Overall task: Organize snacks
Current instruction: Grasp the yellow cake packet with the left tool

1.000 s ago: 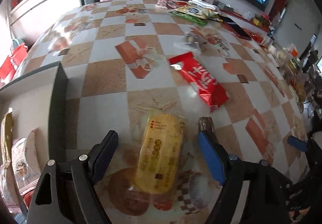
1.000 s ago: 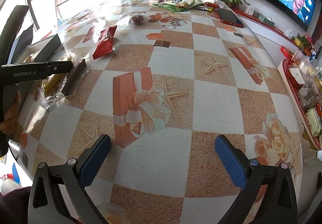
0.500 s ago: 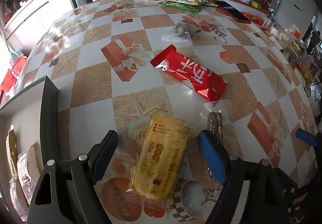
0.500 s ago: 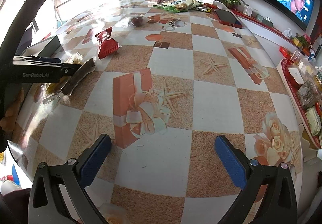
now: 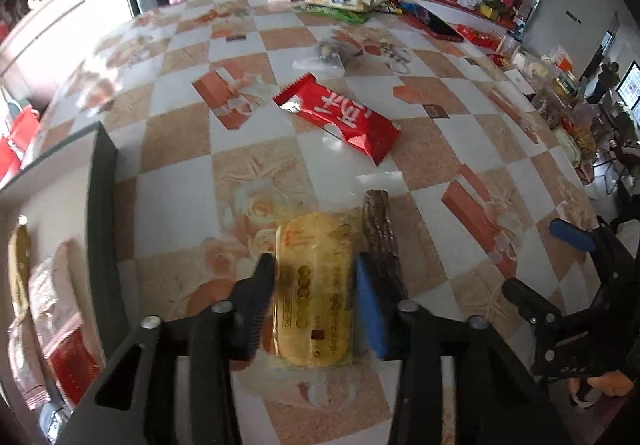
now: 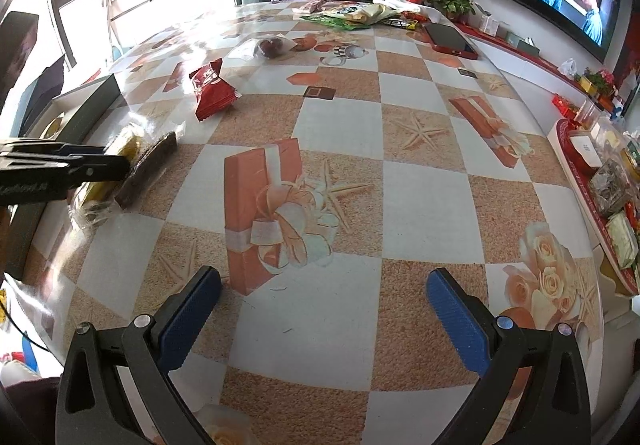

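My left gripper (image 5: 314, 273) is shut on a yellow wrapped snack (image 5: 316, 285) that lies on the checkered tablecloth. A dark brown snack bar (image 5: 380, 233) lies just right of it, touching the blue finger. A red snack packet (image 5: 340, 117) lies farther ahead. A grey box (image 5: 100, 205) with several packed snacks stands at the left. My right gripper (image 6: 320, 305) is open and empty over the cloth. In its view the left gripper (image 6: 60, 169), yellow snack (image 6: 100, 185), brown bar (image 6: 148, 169) and red packet (image 6: 212, 89) are at the left.
A clear bag with a dark snack (image 5: 320, 59) lies beyond the red packet. A pile of snack bags (image 6: 348, 13) and a red phone (image 6: 450, 39) sit at the far end. A red tray of goods (image 6: 600, 181) stands off the right edge.
My left gripper has closed from wide open onto the yellow snack. The right gripper has not moved.
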Demonstrator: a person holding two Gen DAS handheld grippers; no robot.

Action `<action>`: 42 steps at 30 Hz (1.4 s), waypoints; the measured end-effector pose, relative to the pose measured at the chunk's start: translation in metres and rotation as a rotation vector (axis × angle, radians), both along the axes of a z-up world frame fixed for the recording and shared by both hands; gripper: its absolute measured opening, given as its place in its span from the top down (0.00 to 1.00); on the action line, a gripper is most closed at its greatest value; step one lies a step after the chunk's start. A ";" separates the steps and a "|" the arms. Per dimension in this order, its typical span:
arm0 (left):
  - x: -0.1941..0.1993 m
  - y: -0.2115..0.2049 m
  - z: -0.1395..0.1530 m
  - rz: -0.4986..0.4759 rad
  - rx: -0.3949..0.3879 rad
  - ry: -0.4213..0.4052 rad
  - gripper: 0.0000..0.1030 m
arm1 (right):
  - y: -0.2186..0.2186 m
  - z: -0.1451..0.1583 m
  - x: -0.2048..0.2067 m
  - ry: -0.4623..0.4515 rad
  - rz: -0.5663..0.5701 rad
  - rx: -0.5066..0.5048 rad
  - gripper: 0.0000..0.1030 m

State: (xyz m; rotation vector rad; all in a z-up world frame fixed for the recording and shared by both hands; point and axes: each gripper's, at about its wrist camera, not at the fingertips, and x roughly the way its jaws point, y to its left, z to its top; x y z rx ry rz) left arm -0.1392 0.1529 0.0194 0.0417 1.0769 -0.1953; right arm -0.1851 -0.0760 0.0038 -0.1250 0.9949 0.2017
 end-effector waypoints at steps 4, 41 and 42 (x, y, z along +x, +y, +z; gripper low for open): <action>0.006 0.008 -0.002 0.034 0.035 0.011 0.36 | 0.000 0.000 -0.001 0.002 -0.003 -0.001 0.00; -0.001 -0.015 -0.008 -0.025 0.081 0.030 0.60 | 0.001 0.001 0.000 0.029 0.007 -0.006 0.00; -0.005 -0.009 -0.008 -0.006 0.081 0.025 0.60 | 0.002 0.002 0.004 0.060 0.015 -0.013 0.00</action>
